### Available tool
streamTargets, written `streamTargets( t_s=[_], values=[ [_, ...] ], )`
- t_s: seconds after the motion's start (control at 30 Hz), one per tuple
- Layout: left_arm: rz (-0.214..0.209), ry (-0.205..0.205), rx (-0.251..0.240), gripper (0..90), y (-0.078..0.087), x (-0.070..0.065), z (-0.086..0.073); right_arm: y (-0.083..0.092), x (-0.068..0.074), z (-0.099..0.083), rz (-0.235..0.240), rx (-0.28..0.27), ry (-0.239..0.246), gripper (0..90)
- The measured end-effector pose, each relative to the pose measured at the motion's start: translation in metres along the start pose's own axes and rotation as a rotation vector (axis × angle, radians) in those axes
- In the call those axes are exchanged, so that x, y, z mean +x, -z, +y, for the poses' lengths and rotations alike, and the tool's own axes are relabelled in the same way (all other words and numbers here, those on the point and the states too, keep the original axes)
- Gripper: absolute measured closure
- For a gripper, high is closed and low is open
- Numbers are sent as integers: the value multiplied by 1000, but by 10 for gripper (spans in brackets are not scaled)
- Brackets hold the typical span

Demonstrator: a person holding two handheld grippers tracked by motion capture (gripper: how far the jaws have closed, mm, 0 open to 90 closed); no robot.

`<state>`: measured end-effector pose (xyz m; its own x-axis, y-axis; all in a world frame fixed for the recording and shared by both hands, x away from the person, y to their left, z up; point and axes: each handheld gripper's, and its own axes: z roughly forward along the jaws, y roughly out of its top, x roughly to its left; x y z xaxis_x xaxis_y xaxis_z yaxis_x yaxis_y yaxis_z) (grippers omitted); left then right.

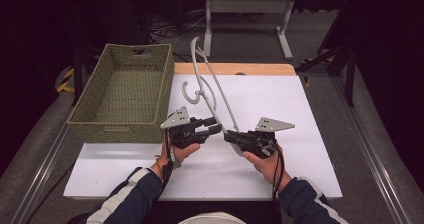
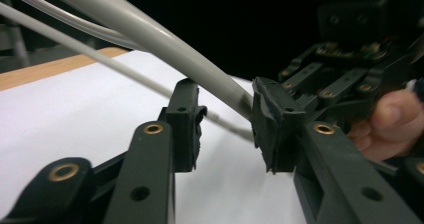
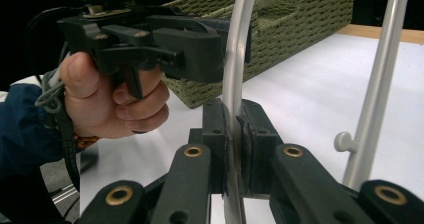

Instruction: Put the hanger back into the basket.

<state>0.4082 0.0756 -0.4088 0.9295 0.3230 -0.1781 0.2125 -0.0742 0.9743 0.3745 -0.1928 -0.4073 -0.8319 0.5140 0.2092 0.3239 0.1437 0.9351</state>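
Observation:
A grey plastic clothes hanger (image 1: 212,79) is lifted off the white table top (image 1: 285,109), tilted up and away toward the far left, its hook (image 1: 189,90) hanging to the left. My right gripper (image 1: 229,135) is shut on the hanger's lower end; in the right gripper view the bar (image 3: 234,69) stands pinched between the two pads (image 3: 232,149). My left gripper (image 1: 216,125) is open just left of it. In the left gripper view its jaws (image 2: 227,129) straddle the thick bar (image 2: 150,31), which lies against the right pad (image 2: 270,114).
A green woven basket (image 1: 125,91) stands at the left of the table, close behind the left hand; it also shows as the basket (image 3: 300,19) in the right gripper view. A wooden edge (image 1: 240,69) borders the far side. A white frame (image 1: 247,6) stands on the floor beyond.

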Motion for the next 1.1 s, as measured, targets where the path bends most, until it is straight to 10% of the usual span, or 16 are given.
streamTargets(
  t_s=[0.63,1.1],
  values=[
    [-8,6,-6,679,3,-4,9,-16,18,-3,13,22,95,822],
    [68,-44,152,812,9,-12,25,-8,25,-11,-61,79,130,536]
  ],
)
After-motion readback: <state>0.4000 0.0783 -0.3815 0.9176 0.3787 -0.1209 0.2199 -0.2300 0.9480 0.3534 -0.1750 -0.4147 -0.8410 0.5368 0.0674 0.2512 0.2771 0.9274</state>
